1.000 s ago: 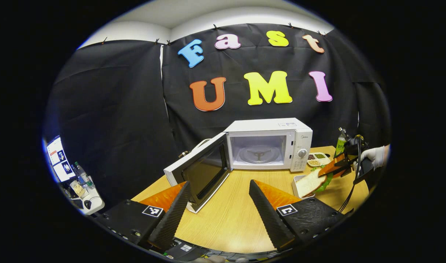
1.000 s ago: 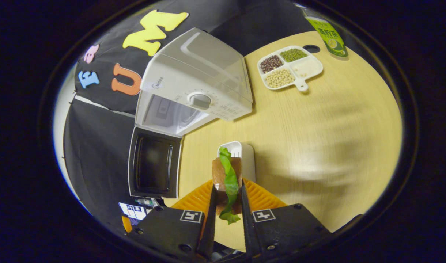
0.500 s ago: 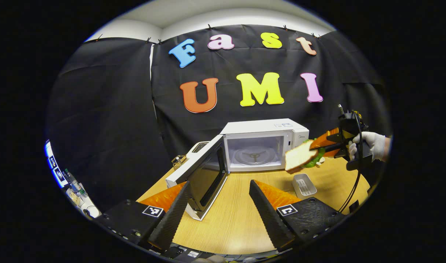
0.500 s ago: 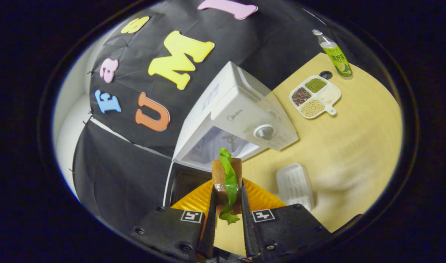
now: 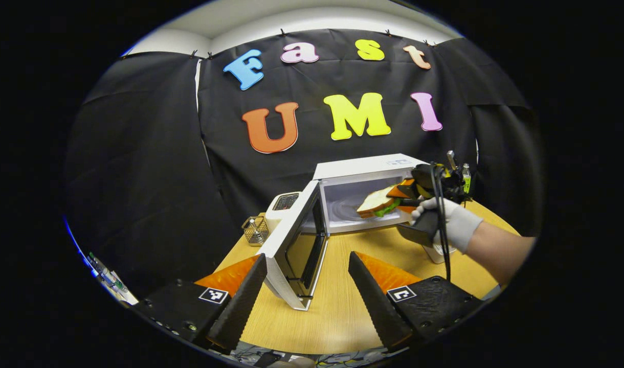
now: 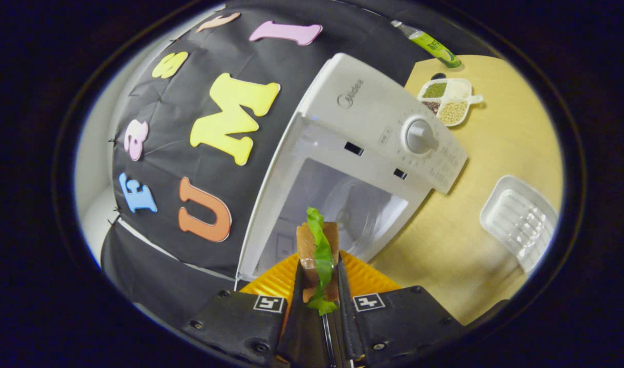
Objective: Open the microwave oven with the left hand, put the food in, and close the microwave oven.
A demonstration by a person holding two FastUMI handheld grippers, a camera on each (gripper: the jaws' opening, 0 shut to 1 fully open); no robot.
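Observation:
The white microwave (image 5: 365,168) stands at the back of the wooden table (image 5: 332,312) with its door (image 5: 296,245) swung wide to the left. A sandwich (image 5: 377,202) of bread and green lettuce hangs at the cavity's mouth, my right gripper (image 5: 401,197) shut on it, held by a gloved hand (image 5: 445,220). In the right gripper view the sandwich (image 6: 318,250) sits clamped between the fingers, in front of the open cavity (image 6: 337,209) and its glass turntable (image 6: 365,207). My left gripper (image 5: 302,286) stands open near the table's front edge, just right of the door, holding nothing.
An empty white tray (image 6: 519,220) lies right of the microwave. A divided dish of beans (image 6: 447,99) and a green bottle (image 6: 429,45) sit farther back. A toaster (image 5: 283,203) and a small wire basket (image 5: 254,230) stand left of the microwave.
The right gripper carried the sandwich up off the white tray and leftward to the microwave's opening. The left gripper's view drifted slightly; it stays open.

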